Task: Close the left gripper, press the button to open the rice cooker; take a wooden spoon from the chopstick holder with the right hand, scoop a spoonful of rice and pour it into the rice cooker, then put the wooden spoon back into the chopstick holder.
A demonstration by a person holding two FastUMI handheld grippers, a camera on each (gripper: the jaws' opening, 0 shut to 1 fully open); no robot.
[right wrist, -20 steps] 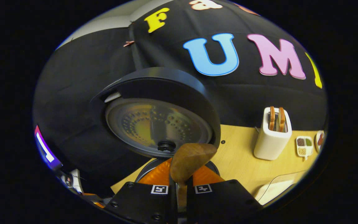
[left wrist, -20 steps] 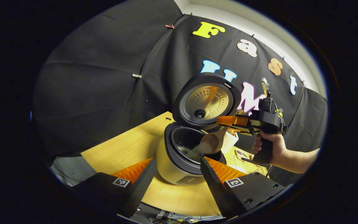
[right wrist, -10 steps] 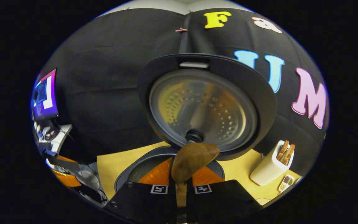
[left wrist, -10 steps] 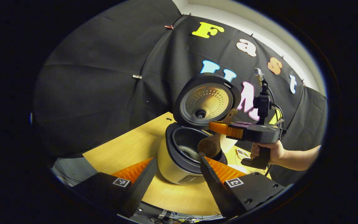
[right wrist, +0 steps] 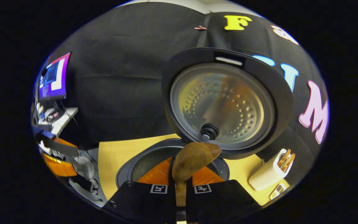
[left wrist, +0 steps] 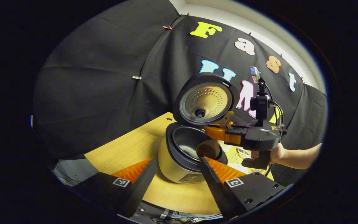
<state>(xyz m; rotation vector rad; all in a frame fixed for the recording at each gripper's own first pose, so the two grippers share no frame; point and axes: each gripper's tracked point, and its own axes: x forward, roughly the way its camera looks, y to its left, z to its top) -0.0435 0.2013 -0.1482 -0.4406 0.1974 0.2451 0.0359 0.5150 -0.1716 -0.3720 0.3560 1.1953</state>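
The rice cooker (left wrist: pixel 179 161) stands open on the wooden table, its lid (left wrist: pixel 205 99) upright and its dark inner pot (left wrist: pixel 183 146) showing. A hand holds my right gripper (left wrist: pixel 212 130) level over the pot's right rim, shut on the wooden spoon's handle. The spoon's bowl (left wrist: pixel 208 148) hangs down at the rim. In the right gripper view the spoon (right wrist: pixel 194 157) sticks out ahead of my right gripper (right wrist: pixel 181 179), above the pot (right wrist: pixel 148 161) and under the lid (right wrist: pixel 225 102). My left gripper (left wrist: pixel 177 159) stays open in front of the cooker, holding nothing.
A white chopstick holder (right wrist: pixel 270 172) with wooden utensils stands on the table (left wrist: pixel 129 149) right of the cooker, with a small dish (right wrist: pixel 277 189) next to it. A lit monitor (right wrist: pixel 53 77) and a desk sit beyond the table's left edge.
Rice fell from the tipped spoon into the pot a second ago. Since then the right gripper has swung left and levelled over the pot, spoon bowl hanging down. The left gripper has barely moved.
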